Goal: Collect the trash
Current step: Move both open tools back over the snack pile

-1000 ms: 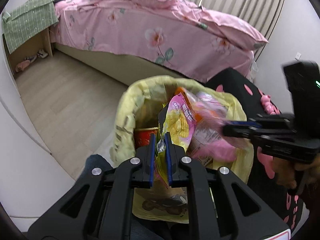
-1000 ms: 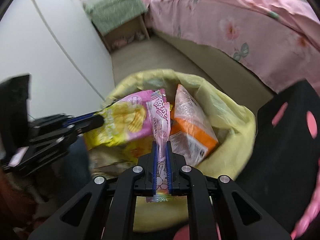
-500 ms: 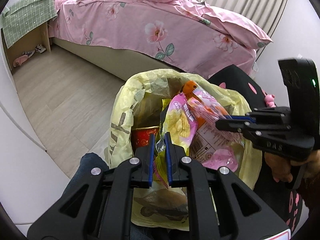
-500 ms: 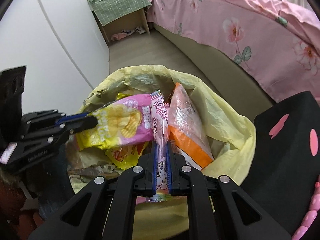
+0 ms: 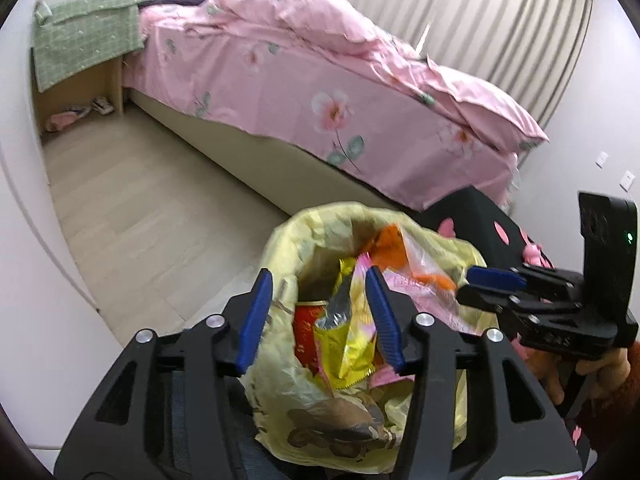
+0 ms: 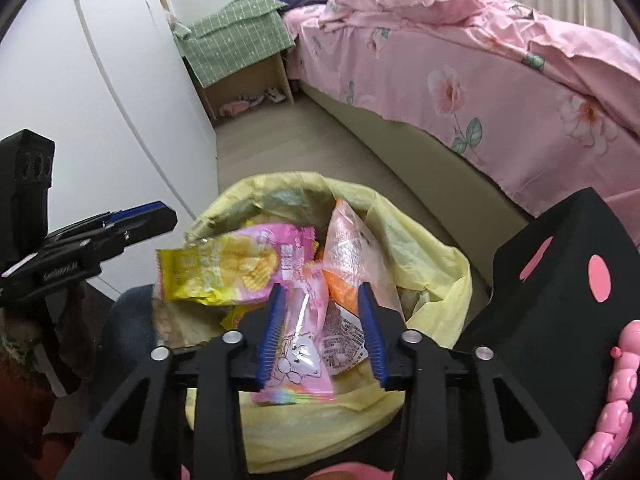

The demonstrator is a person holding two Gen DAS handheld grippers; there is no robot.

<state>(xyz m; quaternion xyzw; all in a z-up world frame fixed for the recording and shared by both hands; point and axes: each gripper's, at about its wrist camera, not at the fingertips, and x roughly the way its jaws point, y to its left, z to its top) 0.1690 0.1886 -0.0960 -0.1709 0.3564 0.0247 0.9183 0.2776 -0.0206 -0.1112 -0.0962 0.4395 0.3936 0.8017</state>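
Left wrist view: a bed with a pink floral quilt fills the background, far from the work. Nearer, the yellow trash bag stands open-mouthed directly below both grippers, a black cushion with pink dots just beside it. The left gripper has its jaws spreading apart; the yellow-and-pink chip packet sits between them untouched by the pads, its long axis running down into the bag. The right gripper is likewise opening over the pink candy wrapper, which lies lengthwise between the pads, its lower end over the bag's near rim. An orange-and-clear packet leans inside. Nothing blocks either drop, though the candy wrapper may catch on that rim.
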